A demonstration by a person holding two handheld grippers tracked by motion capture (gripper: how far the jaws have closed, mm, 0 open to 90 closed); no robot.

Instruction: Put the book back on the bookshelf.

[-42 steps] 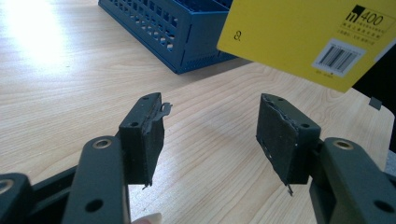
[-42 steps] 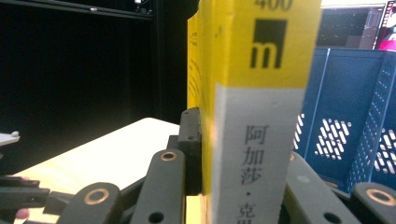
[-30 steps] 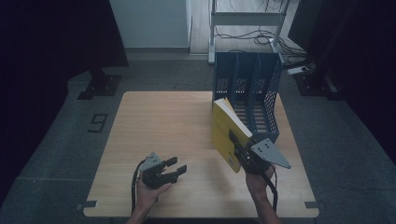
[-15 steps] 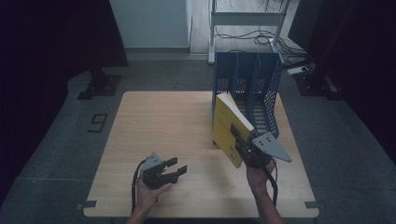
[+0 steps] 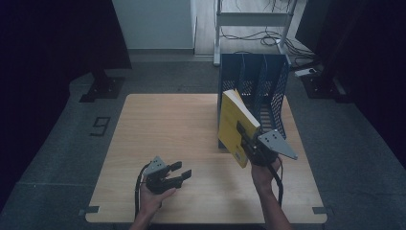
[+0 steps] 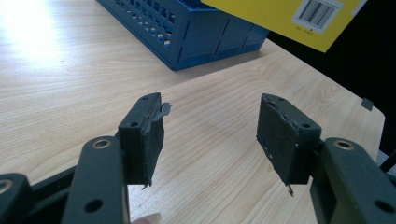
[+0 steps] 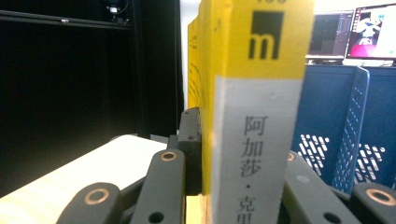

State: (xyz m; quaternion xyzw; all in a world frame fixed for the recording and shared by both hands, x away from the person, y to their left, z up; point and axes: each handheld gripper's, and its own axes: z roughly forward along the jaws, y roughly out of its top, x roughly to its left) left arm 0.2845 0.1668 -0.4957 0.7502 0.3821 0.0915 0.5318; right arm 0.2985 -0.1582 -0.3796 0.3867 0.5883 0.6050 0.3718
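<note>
yellow book [image 7: 254, 93]: top and bottom cut off | blue file rack [image 6: 196, 28]: far part cropped

1. A thick yellow paperback book [image 5: 233, 125] is lifted clear of the wooden table, tilted with its top toward the far left; its white spine label [image 7: 254, 154] carries black Chinese characters, and a barcode shows on its cover.
2. A blue perforated plastic file rack [image 5: 261, 88] with upright dividers stands at the table's far right, just behind the book.
</note>
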